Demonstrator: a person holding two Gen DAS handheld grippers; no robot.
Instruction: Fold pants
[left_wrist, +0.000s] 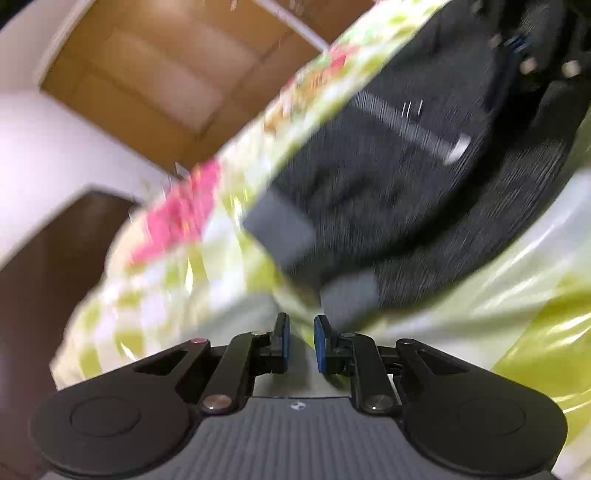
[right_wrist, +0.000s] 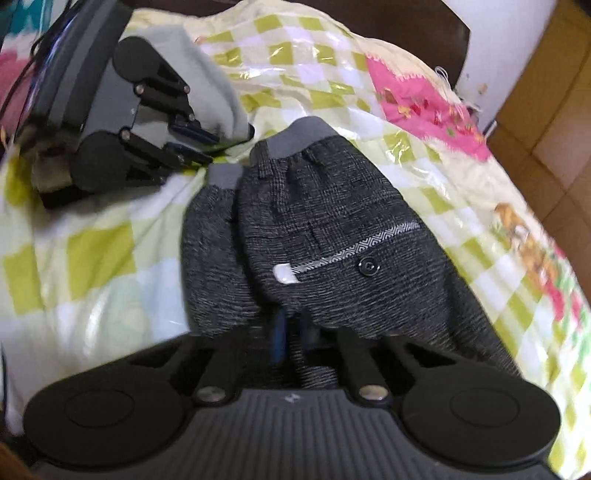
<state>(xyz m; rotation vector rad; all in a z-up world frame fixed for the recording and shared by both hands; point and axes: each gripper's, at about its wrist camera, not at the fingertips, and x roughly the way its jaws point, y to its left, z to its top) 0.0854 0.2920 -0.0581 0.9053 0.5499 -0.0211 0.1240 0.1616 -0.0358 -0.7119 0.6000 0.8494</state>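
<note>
Dark grey knit pants (right_wrist: 332, 236) with grey cuffs, a patterned pocket strip and a black button lie folded lengthwise on a green-checked sheet (right_wrist: 96, 258). My right gripper (right_wrist: 295, 336) is shut on the near end of the pants, cloth between the fingers. My left gripper (left_wrist: 301, 339) is open and empty, just short of the grey cuffs (left_wrist: 351, 295); it also shows in the right wrist view (right_wrist: 207, 147), beside the cuffs. The left wrist view is motion-blurred.
The sheet has pink patches (right_wrist: 417, 107) and covers a bed. A light grey garment (right_wrist: 207, 85) lies behind the left gripper. A wooden cabinet (left_wrist: 155, 85) and white wall (left_wrist: 48, 155) stand past the bed's edge.
</note>
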